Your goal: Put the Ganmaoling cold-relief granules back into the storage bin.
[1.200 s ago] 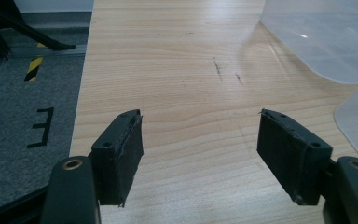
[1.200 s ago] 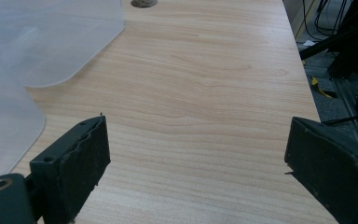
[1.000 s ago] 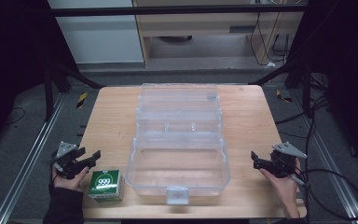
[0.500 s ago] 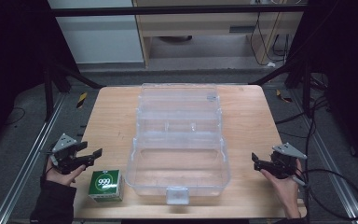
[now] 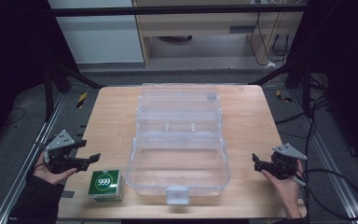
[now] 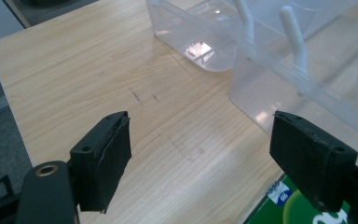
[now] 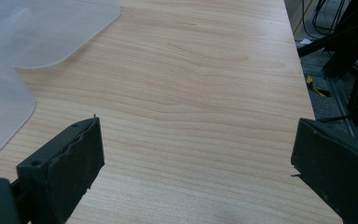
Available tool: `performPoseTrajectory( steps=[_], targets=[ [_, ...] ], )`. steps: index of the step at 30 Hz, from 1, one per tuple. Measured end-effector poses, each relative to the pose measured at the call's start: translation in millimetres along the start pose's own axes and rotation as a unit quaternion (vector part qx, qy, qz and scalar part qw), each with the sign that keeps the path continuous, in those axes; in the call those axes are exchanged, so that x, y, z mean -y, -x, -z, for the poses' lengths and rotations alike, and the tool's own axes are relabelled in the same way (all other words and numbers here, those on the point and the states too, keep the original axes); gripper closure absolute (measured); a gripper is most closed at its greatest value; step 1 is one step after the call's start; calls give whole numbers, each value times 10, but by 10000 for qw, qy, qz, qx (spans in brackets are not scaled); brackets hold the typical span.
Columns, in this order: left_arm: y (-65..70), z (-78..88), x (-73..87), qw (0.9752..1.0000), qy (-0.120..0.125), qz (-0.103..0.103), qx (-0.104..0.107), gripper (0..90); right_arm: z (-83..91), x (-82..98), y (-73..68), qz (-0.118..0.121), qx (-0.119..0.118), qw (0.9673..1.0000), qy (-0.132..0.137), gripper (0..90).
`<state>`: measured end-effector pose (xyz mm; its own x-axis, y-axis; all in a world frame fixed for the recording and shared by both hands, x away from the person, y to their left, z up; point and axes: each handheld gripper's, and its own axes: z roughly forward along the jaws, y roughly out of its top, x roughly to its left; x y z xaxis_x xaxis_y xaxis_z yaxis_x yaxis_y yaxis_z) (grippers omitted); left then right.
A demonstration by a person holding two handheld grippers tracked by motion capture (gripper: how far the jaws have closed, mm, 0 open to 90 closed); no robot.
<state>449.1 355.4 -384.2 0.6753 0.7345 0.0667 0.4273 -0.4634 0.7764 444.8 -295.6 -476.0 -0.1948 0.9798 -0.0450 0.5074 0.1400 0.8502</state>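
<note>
A clear plastic case (image 5: 179,144) lies open in the middle of the wooden table, its lid folded back toward the far side. A small green box (image 5: 106,185) marked 999 stands near the front left edge, and its corner (image 6: 298,210) appears by the jaw in the left gripper view. My left gripper (image 5: 89,151) hovers just left of and above that box. Its jaws have just been opening and nothing is between them (image 6: 200,135). My right gripper (image 5: 257,163) rests at the table's right edge, open and empty (image 7: 196,140), beside the case.
The table (image 5: 251,121) has bare wood to the right of the case and at the far left. The case's lower wall (image 6: 303,98) and the lid's edge (image 7: 37,28) lie close by. Dark frame bars and cables surround the table.
My left gripper has risen a little off the table beside the green box and its jaws have spread apart. The right gripper and the box have not moved.
</note>
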Motion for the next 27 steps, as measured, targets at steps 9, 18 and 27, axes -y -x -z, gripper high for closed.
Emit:
performPoseTrajectory(
  steps=[9, 18, 27],
  targets=[
    [80, 61, -101, 9970, -319, -526, 464, 185, -9, 6, -10, 67, 20, 10000, -45, 24],
    [184, 26, -134, 9850, -791, -1187, 973, 158, -16, 14, -12, 135, 33, 9999, -84, 21],
    [258, 4, -141, 9716, -1187, -1652, 1207, 143, -24, 29, 0, 131, 25, 9998, -125, 21]
  ],
)
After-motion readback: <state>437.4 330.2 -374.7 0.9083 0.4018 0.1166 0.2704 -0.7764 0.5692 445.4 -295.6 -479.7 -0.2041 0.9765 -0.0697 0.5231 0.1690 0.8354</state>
